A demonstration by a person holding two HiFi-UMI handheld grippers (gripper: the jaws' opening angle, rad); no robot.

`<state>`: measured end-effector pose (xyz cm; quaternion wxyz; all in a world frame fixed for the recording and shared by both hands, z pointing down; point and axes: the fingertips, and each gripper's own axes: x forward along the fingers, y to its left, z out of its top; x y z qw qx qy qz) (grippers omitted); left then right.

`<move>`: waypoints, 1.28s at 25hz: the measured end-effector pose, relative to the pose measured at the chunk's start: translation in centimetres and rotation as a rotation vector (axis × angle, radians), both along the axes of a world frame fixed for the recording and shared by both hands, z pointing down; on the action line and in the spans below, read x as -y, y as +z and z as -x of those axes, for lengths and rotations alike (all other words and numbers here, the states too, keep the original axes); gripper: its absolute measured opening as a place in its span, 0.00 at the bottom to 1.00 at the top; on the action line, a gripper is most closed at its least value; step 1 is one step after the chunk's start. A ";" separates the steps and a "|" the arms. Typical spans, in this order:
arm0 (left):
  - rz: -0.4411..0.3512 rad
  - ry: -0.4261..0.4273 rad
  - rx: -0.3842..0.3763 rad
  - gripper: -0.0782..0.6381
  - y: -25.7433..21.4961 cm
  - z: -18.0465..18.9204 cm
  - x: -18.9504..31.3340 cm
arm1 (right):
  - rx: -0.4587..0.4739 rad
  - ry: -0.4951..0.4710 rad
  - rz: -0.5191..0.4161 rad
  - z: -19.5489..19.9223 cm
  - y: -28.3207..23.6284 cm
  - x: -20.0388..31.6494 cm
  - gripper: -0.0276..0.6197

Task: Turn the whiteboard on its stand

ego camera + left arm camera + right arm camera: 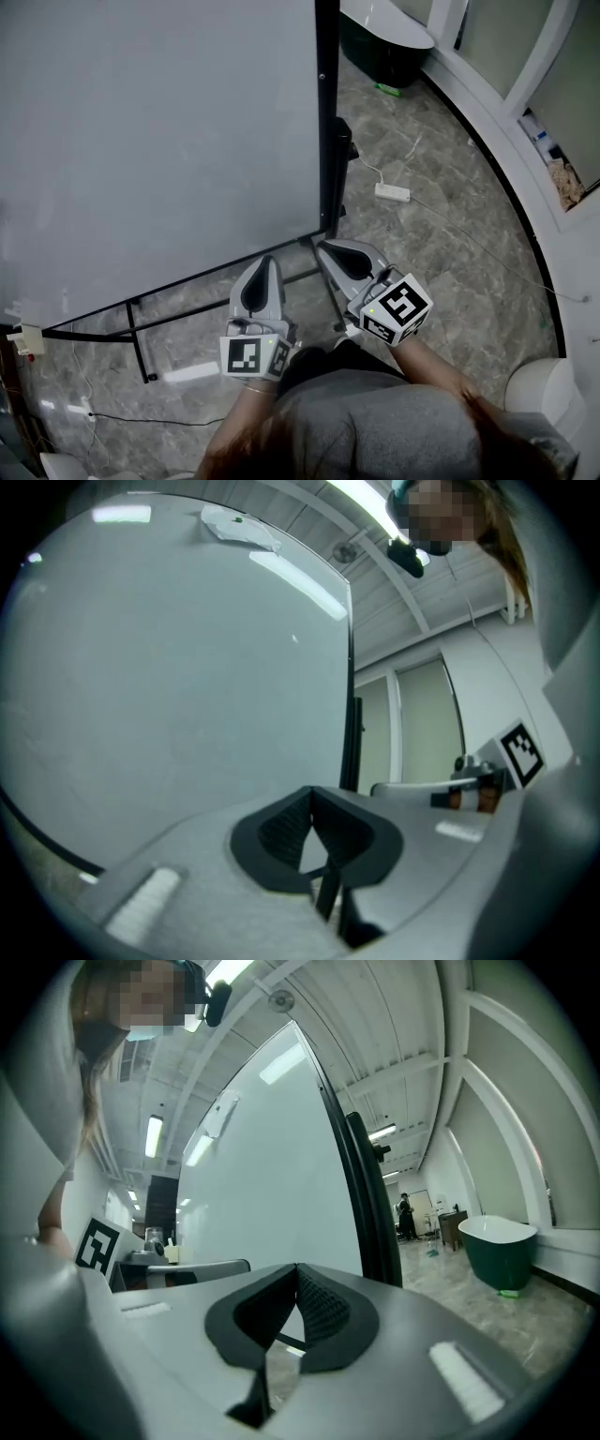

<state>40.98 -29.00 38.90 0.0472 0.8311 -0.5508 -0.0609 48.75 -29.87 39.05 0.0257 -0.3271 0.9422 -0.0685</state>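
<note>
The whiteboard (159, 141) fills the upper left of the head view, with its black side frame (326, 112) running down to the lower right corner. It rests on a black stand (136, 328). My left gripper (266, 260) points at the board's bottom edge and is shut on nothing. My right gripper (324, 247) sits just below the lower right corner, also shut and empty. In the left gripper view the board (169, 667) looms ahead of the closed tips (311, 790). The right gripper view shows the board (272, 1176) and its frame edge (361, 1194) beyond the closed tips (296, 1267).
A white power strip (393, 193) with a cable lies on the marble floor right of the board. A dark green bathtub (384, 37) stands at the far wall. A curved window wall (525, 159) closes the right side. A white round object (539, 384) stands at the lower right.
</note>
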 end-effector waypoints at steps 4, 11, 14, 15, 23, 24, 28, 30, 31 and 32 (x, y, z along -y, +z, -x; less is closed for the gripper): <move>-0.008 -0.010 0.002 0.11 0.2 -0.8 -0.9 | -0.016 -0.026 -0.015 0.0 0.0 -0.8 0.04; -0.016 -0.059 0.008 0.11 0.8 -1.0 -3.0 | -0.004 -0.066 -0.008 -0.6 0.2 -1.8 0.04; -0.013 -0.059 0.021 0.11 0.9 -0.6 -3.7 | 0.010 -0.090 -0.007 0.2 -0.2 -2.7 0.04; -0.015 -0.061 0.023 0.11 0.8 -0.5 -4.0 | 0.005 -0.098 -0.015 0.5 -0.3 -3.2 0.04; -0.028 -0.064 0.009 0.11 -0.1 0.5 -7.2 | -0.018 -0.104 -0.016 2.0 0.0 -6.5 0.04; -0.022 -0.060 0.008 0.11 0.1 0.7 -7.8 | -0.020 -0.102 -0.015 2.1 0.0 -7.1 0.05; -0.016 -0.059 -0.005 0.11 -0.3 1.4 -10.7 | -0.024 -0.096 -0.020 2.8 -0.3 -10.2 0.05; -0.028 -0.064 -0.004 0.11 -0.7 1.9 -12.2 | -0.022 -0.091 -0.023 3.2 -0.4 -11.6 0.05; -0.029 -0.065 -0.003 0.11 -0.8 2.1 -13.0 | -0.020 -0.088 -0.023 3.3 -0.5 -12.4 0.05; -0.027 -0.065 -0.002 0.11 -0.8 2.3 -13.9 | -0.017 -0.084 -0.021 3.5 -0.5 -13.2 0.05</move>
